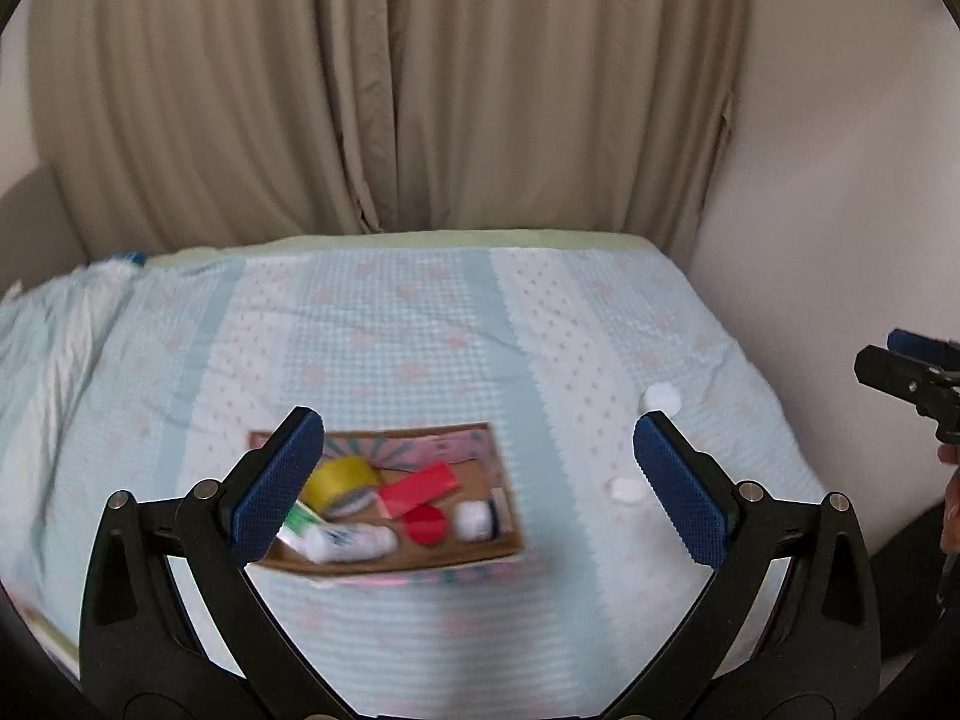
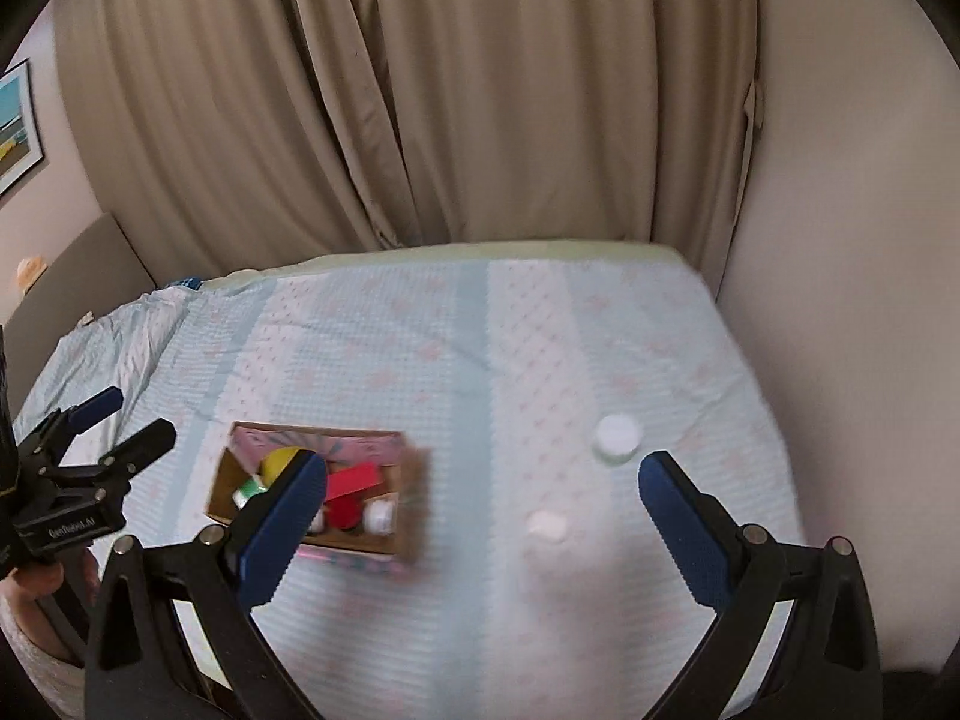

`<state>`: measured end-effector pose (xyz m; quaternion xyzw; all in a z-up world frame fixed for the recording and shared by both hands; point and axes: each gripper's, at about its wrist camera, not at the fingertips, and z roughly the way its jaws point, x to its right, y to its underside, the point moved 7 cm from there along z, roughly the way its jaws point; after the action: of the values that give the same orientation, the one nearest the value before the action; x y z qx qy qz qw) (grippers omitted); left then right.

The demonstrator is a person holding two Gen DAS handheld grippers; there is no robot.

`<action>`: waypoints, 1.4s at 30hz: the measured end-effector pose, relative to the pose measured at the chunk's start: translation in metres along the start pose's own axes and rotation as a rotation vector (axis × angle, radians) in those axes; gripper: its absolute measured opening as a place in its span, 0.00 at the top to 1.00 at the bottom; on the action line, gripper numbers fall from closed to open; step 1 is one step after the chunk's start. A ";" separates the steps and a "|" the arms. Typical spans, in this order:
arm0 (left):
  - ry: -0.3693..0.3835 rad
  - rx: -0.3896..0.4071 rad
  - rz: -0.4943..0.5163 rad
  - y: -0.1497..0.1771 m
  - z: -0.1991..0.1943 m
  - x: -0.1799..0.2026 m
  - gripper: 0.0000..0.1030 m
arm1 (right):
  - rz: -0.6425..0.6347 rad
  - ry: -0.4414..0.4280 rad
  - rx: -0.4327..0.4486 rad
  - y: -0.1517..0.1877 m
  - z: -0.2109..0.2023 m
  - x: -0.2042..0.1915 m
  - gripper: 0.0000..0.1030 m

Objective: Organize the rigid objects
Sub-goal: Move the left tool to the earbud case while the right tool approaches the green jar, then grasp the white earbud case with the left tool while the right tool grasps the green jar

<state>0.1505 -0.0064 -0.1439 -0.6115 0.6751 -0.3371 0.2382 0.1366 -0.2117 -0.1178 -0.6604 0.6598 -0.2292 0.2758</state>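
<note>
A shallow cardboard box (image 1: 480,555) (image 2: 411,495) lies on the bed. It holds a yellow tape roll (image 1: 341,480), a red card (image 1: 420,489), a red cap (image 1: 425,525), a white bottle (image 1: 351,542) and a small white jar (image 1: 474,521). Two white lids lie on the bedspread to its right: a larger one (image 1: 660,399) (image 2: 616,435) and a smaller one (image 1: 625,489) (image 2: 546,525). My left gripper (image 1: 474,486) is open and empty above the box. My right gripper (image 2: 480,516) is open and empty, between box and lids.
The bed has a light blue patterned bedspread (image 1: 420,330) (image 2: 420,330). Beige curtains (image 1: 384,90) hang behind it and a white wall (image 1: 840,180) stands to the right. A framed picture (image 2: 15,132) hangs at far left.
</note>
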 end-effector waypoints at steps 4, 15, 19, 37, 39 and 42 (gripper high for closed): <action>-0.039 0.027 -0.067 0.005 0.001 0.054 0.00 | -0.038 -0.018 0.030 -0.007 -0.010 0.056 0.00; -0.064 -0.018 -0.055 0.038 0.044 0.139 0.00 | -0.077 -0.046 0.048 -0.009 0.022 0.124 0.00; -0.053 -0.102 -0.025 0.070 0.100 0.157 0.00 | -0.061 -0.052 0.043 0.004 0.055 0.137 0.00; 0.065 -0.232 0.166 0.224 0.344 0.206 0.11 | -0.141 -0.017 -0.026 0.095 0.293 0.176 0.00; 0.066 -0.243 0.182 0.232 0.359 0.207 0.18 | -0.160 -0.016 -0.041 0.106 0.320 0.177 0.00; 0.066 -0.247 0.188 0.241 0.371 0.207 0.20 | -0.161 -0.023 -0.052 0.118 0.351 0.180 0.00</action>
<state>0.2338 -0.2658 -0.5494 -0.5588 0.7731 -0.2479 0.1693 0.2873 -0.3673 -0.4680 -0.7207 0.6070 -0.2260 0.2469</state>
